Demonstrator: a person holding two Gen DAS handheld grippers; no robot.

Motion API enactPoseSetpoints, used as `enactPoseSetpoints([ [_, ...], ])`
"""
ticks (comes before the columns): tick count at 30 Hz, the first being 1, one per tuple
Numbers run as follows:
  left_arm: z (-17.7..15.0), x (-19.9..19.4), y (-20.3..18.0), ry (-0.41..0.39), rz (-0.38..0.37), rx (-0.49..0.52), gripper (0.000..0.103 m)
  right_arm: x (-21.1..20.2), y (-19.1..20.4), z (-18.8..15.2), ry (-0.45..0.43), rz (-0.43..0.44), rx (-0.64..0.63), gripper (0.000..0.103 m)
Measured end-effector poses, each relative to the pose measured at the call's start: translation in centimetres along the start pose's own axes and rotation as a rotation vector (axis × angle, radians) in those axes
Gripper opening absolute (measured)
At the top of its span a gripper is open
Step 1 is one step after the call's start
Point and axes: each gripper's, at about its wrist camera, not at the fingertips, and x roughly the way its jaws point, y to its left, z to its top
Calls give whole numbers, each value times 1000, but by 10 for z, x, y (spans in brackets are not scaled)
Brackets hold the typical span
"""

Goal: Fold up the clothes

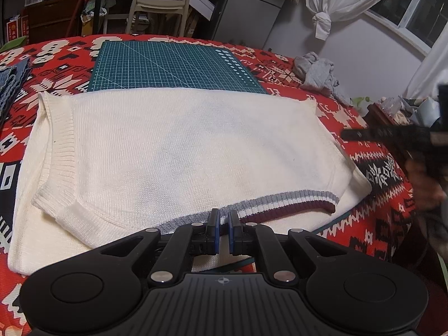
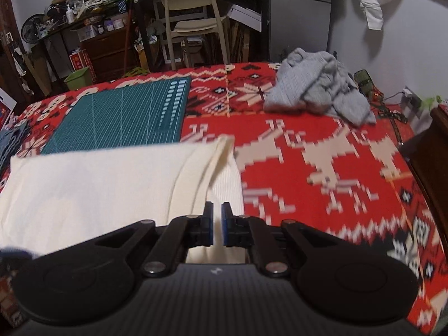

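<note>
Cream knitted sweater (image 1: 179, 145) with a grey, white and maroon ribbed collar lies folded flat on the red patterned surface (image 1: 372, 218), partly over a green gridded cutting mat (image 1: 173, 67). Our left tool (image 1: 223, 218) sits at the collar, its blue pads a narrow slit apart, gripping nothing. Our right tool (image 2: 217, 212) hovers likewise near-closed over the sweater's right edge. Beyond lies a crumpled grey garment (image 2: 319, 89).

A cream knit sweater (image 1: 179, 151) with grey, white and maroon striped ribbing lies on a red, white and black patterned tabletop (image 2: 322, 168); behind it, a teal gridded cutting mat (image 1: 179, 64) and crumpled grey garment (image 2: 319, 92).
</note>
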Motion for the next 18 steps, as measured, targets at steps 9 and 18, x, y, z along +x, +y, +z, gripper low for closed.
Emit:
enactPoseSetpoints([
  [9, 0, 0, -1, -1, 6, 8, 8, 53, -12, 18, 60, 23, 56, 4],
  [18, -1, 0, 0, -2, -2, 3, 7, 19, -22, -17, 79, 52, 71, 2],
])
